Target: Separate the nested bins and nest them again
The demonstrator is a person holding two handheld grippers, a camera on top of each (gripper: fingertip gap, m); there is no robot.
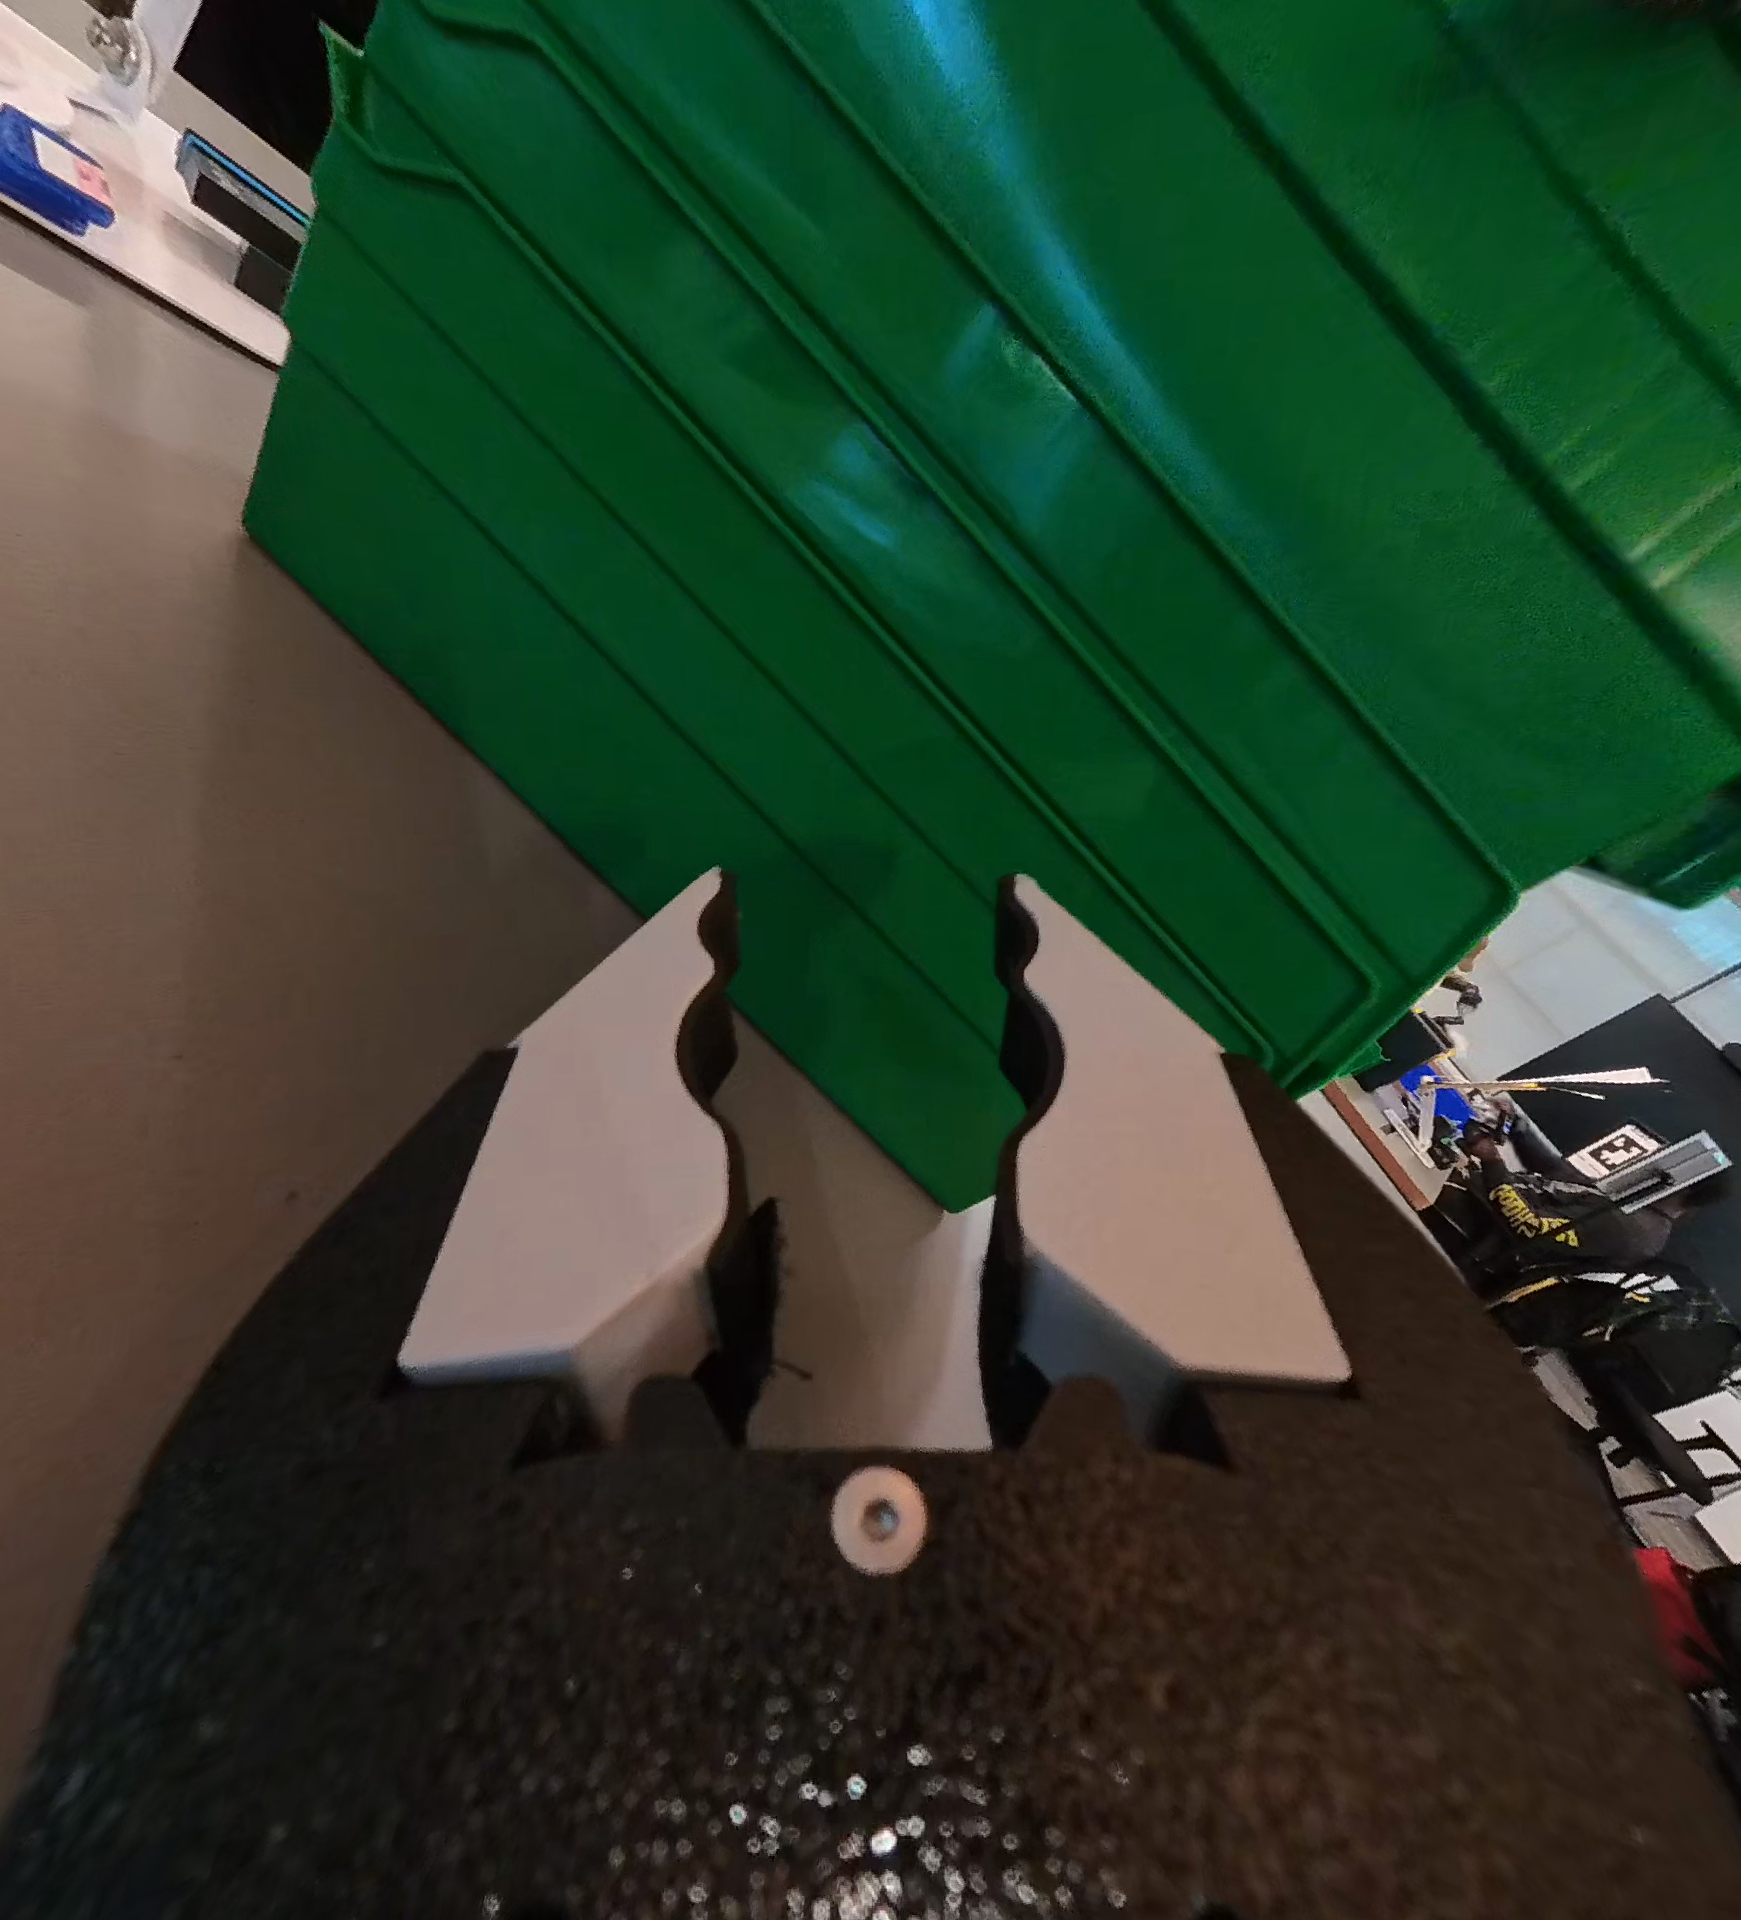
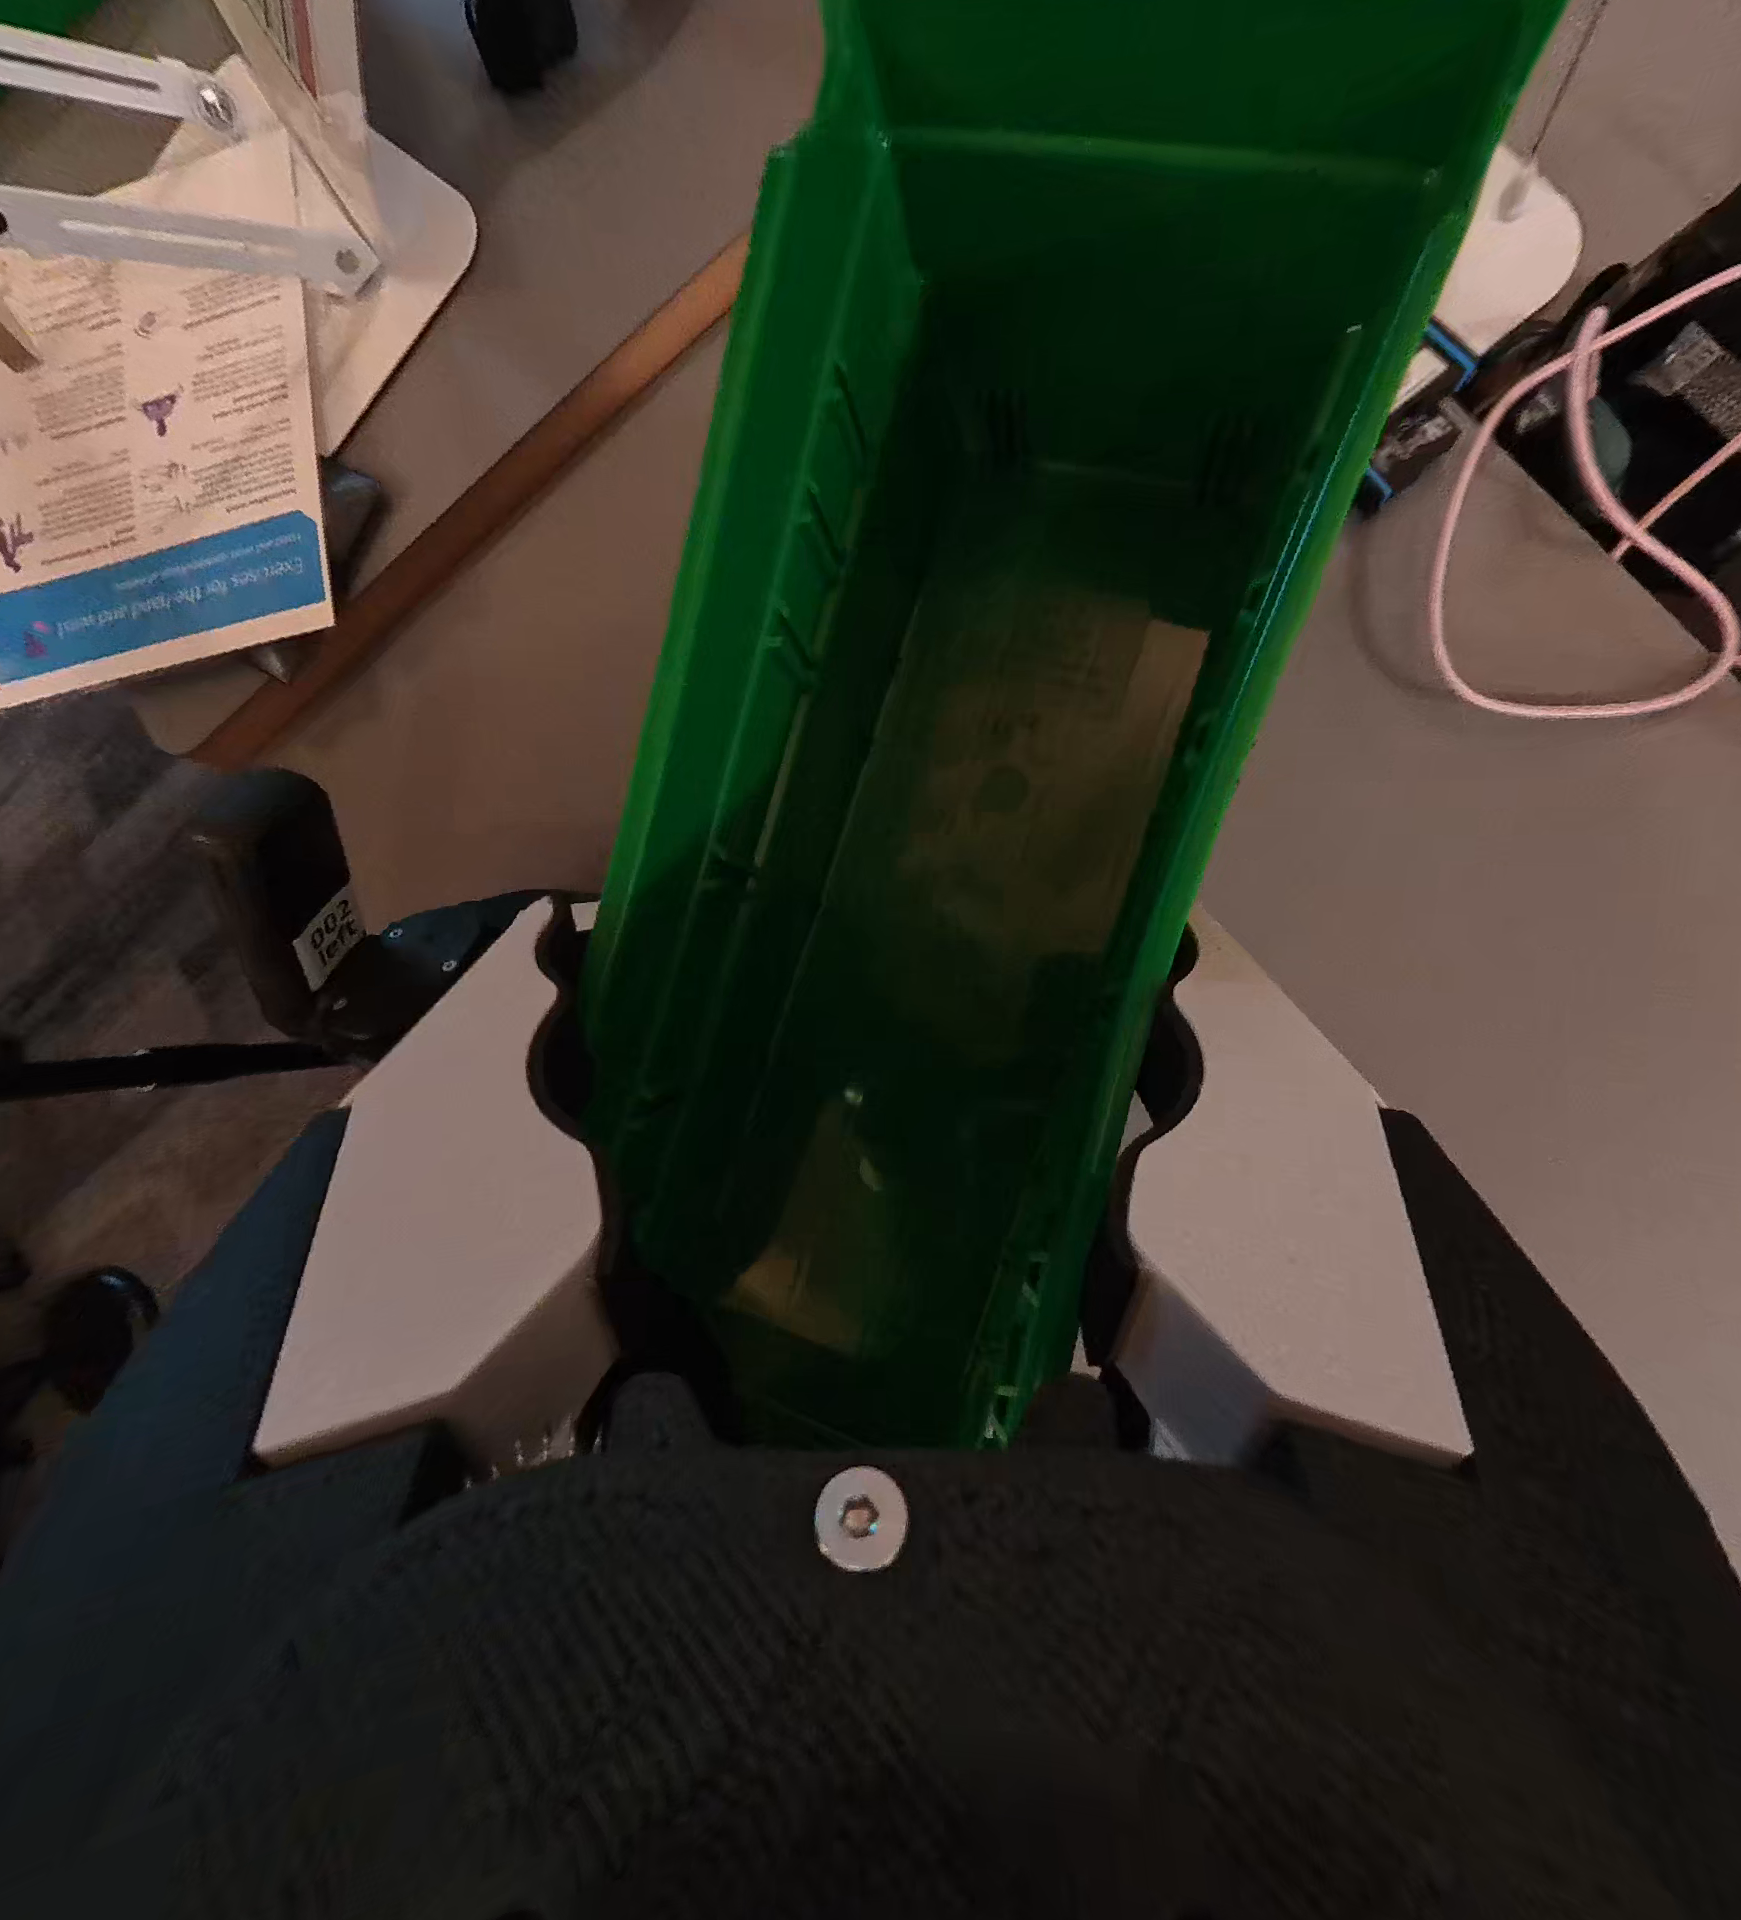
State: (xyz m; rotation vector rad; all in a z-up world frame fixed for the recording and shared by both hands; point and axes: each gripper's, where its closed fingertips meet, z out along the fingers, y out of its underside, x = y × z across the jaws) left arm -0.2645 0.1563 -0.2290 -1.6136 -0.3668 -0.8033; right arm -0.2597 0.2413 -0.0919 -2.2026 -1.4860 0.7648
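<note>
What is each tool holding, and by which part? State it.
The right tool is clamped across the near end of one green bin, a finger on each side wall. The left tool is open at the lower bins' corner, gripping nothing.

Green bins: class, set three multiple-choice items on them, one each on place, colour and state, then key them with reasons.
1. Where does the bin stack rest?
A. on a table
B. on a chair
C. on the floor

2. What colour is the cable beside the held bin?
A. blue
B. pink
C. yellow

3. How is the right gripper?
A. open and empty
B. out of view
C. shut on the held bin

Key: 1 A, the stack's base meets the table; 2 B, it loops pale pink; 3 C, both fingers press the bin's sides.
</note>
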